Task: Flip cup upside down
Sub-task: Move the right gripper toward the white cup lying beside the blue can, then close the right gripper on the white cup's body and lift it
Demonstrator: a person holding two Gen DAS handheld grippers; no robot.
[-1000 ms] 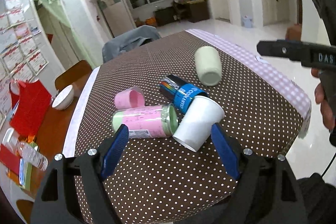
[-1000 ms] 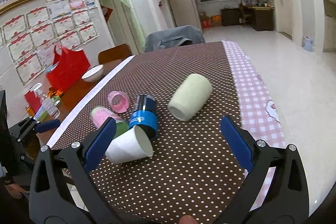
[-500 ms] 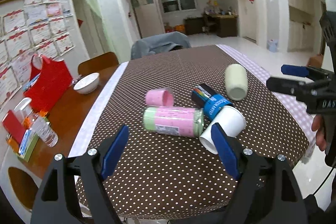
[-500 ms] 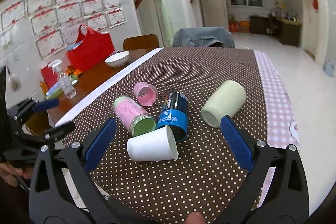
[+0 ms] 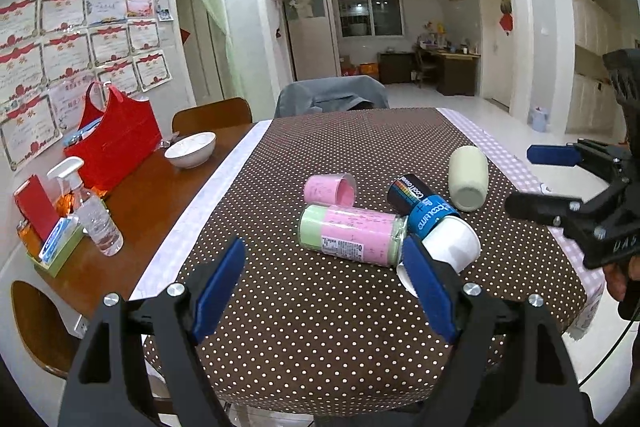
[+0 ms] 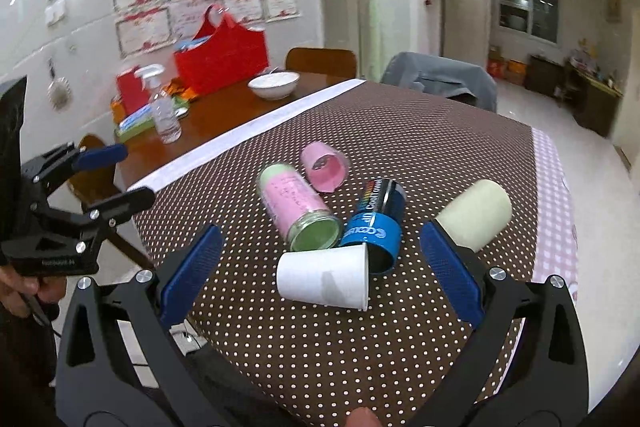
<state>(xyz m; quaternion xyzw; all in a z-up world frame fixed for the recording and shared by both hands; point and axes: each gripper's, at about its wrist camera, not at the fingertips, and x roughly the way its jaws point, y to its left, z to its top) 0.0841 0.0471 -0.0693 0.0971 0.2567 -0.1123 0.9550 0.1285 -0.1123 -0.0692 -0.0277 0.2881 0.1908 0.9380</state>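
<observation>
The white paper cup [image 6: 324, 279] lies on its side near the front edge of the dotted tablecloth [image 6: 400, 347], touching the blue can [image 6: 376, 227]. The left gripper [image 5: 326, 287] and right gripper [image 6: 320, 263] both hold their fingers wide, gripping nothing.

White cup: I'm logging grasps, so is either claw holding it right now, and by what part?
Nothing is held. The white cup lies on its side on the table; the right claw and the left claw are both open and clear of it.
</observation>
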